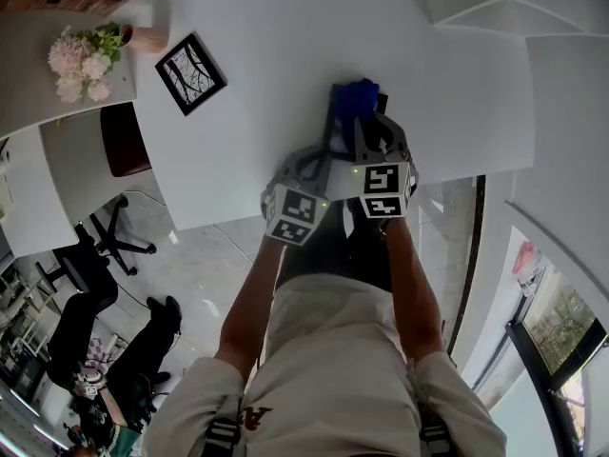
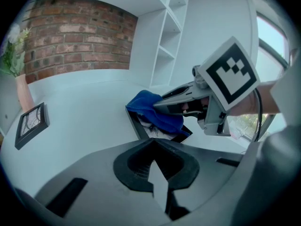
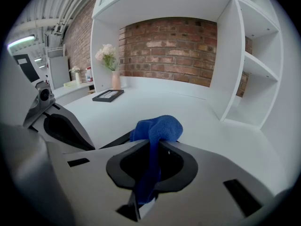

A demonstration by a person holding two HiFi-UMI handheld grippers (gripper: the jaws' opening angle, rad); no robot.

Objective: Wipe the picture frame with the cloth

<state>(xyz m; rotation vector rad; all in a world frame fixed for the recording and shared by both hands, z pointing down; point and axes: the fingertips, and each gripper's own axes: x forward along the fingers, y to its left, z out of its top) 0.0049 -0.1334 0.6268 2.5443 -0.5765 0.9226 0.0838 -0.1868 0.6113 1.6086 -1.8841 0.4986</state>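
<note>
A blue cloth (image 1: 354, 95) is bunched on a black picture frame (image 2: 138, 126) lying near the white table's (image 1: 285, 27) front edge. My right gripper (image 1: 366, 127) is shut on the cloth, which runs down between the jaws of the right gripper (image 3: 138, 201) and bulges ahead of them as a blue cloth (image 3: 157, 128). My left gripper (image 1: 319, 160) sits just left of it. In the left gripper view the frame's near edge runs into the closed left gripper (image 2: 157, 192). Most of the frame is hidden by the blue cloth (image 2: 153, 109).
A second black picture frame (image 1: 190, 72) lies at the table's far left, beside a vase (image 1: 147, 38) of pale flowers (image 1: 81, 60). White shelves (image 3: 254, 65) and a brick wall (image 3: 169, 46) stand behind the table. A person (image 1: 86, 322) sits at lower left by an office chair (image 1: 109, 236).
</note>
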